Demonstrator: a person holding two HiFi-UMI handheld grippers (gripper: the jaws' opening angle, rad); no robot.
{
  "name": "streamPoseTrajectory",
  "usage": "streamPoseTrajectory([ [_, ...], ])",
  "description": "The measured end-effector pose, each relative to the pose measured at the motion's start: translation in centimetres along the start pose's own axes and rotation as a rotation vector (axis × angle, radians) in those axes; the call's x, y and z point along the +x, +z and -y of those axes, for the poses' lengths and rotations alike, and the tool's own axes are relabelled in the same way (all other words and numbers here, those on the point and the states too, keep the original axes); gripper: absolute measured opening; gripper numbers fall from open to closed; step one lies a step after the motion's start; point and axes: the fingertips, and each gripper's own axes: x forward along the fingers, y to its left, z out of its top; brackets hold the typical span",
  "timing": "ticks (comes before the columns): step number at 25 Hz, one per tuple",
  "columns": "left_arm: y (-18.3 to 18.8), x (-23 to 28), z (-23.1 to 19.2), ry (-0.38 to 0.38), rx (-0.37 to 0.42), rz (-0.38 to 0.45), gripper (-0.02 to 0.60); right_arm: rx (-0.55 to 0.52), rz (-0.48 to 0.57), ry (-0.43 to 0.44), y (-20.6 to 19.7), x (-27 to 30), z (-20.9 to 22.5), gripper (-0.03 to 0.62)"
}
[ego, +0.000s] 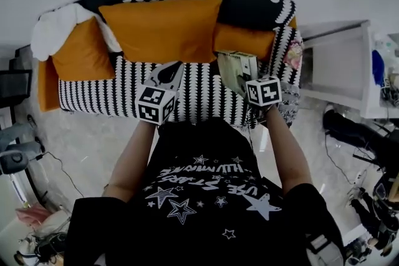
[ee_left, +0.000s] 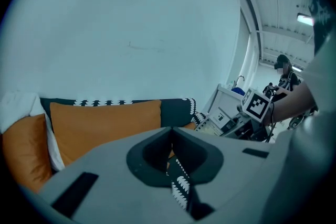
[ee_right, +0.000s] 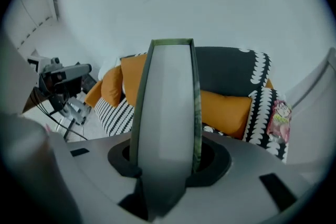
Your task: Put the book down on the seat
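Observation:
A sofa with a black-and-white patterned seat (ego: 112,95) and orange cushions (ego: 163,28) lies ahead. My right gripper (ego: 250,85) is shut on a book (ego: 237,70), holding it upright above the right part of the seat. In the right gripper view the book (ee_right: 167,113) stands edge-on between the jaws of the right gripper (ee_right: 168,168) and hides the middle of the sofa. My left gripper (ego: 167,76) hovers over the seat's front middle, shut and holding nothing. In the left gripper view only a thin slit shows between the jaws of the left gripper (ee_left: 176,168).
A white cloth (ego: 53,28) drapes over the sofa's left back. A pink packet (ego: 292,56) lies on the right armrest. A white side table (ego: 340,65) stands to the right, with dark gear (ego: 355,128) on the floor. A chair base and cables (ego: 19,146) sit at the left.

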Motion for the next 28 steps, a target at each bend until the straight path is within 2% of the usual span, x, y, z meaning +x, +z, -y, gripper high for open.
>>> streamPoseTrajectory([
  [9, -1.3, 3.4, -1.1, 0.049, -0.038, -0.057, 0.008, -0.289, -0.239, 0.082, -0.5, 5.5, 2.6, 0.175],
  [15, -2.2, 4.9, -1.7, 0.061, -0.044, -0.094, 0.008, -0.422, -0.385, 0.104, -1.2, 9.2, 4.3, 0.175],
  [18, -3.1, 5.4, -1.8, 0.066, -0.064, -0.110, 0.008, -0.449, -0.525, 0.112, -3.3, 9.9, 5.4, 0.175],
  [24, -4.0, 6.2, -1.9, 0.070, -0.085, -0.133, 0.008, -0.550, -0.565, 0.096, -2.4, 11.8, 7.8, 0.175],
  [28, -4.4, 6.4, -2.2, 0.079, -0.098, -0.142, 0.008, -0.540, -0.591, 0.062, -2.0, 12.6, 8.9, 0.178],
])
